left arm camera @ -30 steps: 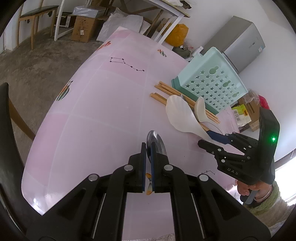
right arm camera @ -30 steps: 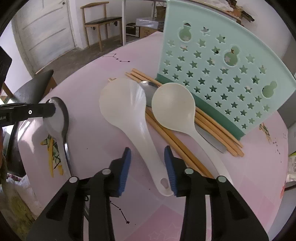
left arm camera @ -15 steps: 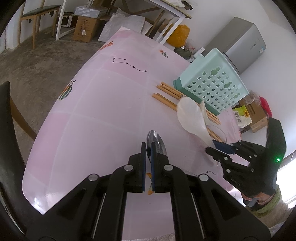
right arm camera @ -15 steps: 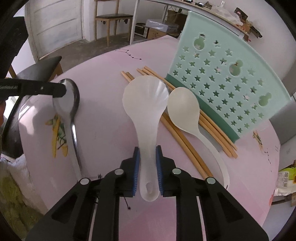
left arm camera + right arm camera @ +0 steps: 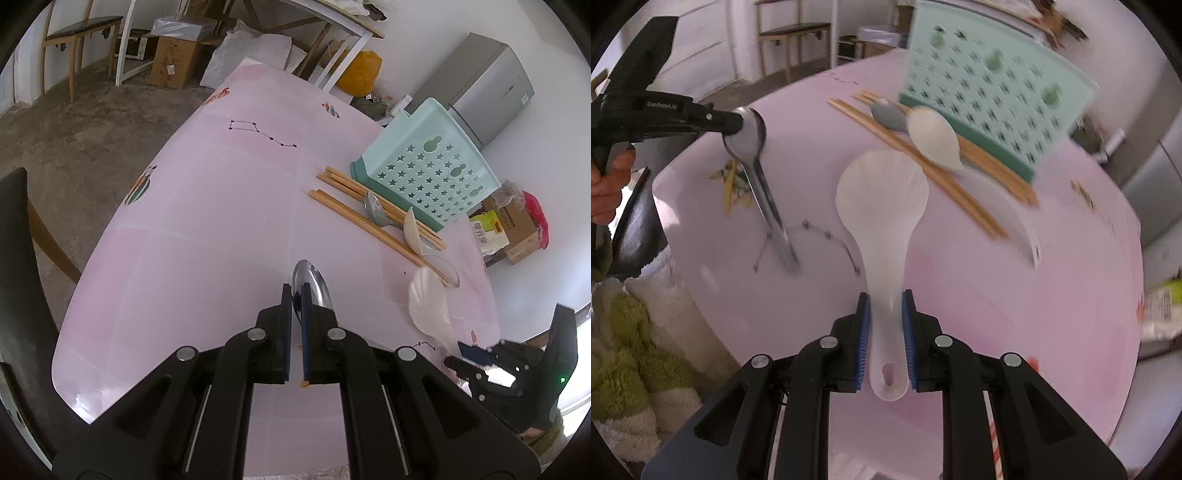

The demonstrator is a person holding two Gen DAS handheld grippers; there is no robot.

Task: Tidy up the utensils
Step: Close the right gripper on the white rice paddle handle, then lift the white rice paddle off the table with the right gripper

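- Left gripper point(image 5: 295, 295): angled down toward the pink table point(image 5: 221, 221), its pads pressed together on the rim of a metal spoon's point(image 5: 308, 282) bowl. In the right wrist view a bare hand point(image 5: 607, 184) grips its handle at the left edge.
- Metal spoon: the bowl sticks up and forward past the fingertips; seen from the right wrist view, its long axis runs from the pinched bowl down to the handle tip, which lies near or on the table by a yellow print.
- Right gripper point(image 5: 884, 328): pointed steeply down, its blue pads pinching the handle of a white rice paddle point(image 5: 882, 206).
- Rice paddle: its long axis lies along the gripper's line, the shell-ribbed blade forward toward the basket, the holed handle end back between the fingers. It hangs above the table's near edge.
- Table beyond: wooden chopsticks point(image 5: 369, 218) lie side by side at a slant, a grey spoon point(image 5: 375, 210) and a white ladle point(image 5: 934, 136) resting across them.
- Basket point(image 5: 428, 173): mint green, star-pierced, tipped on its side just behind the chopsticks.
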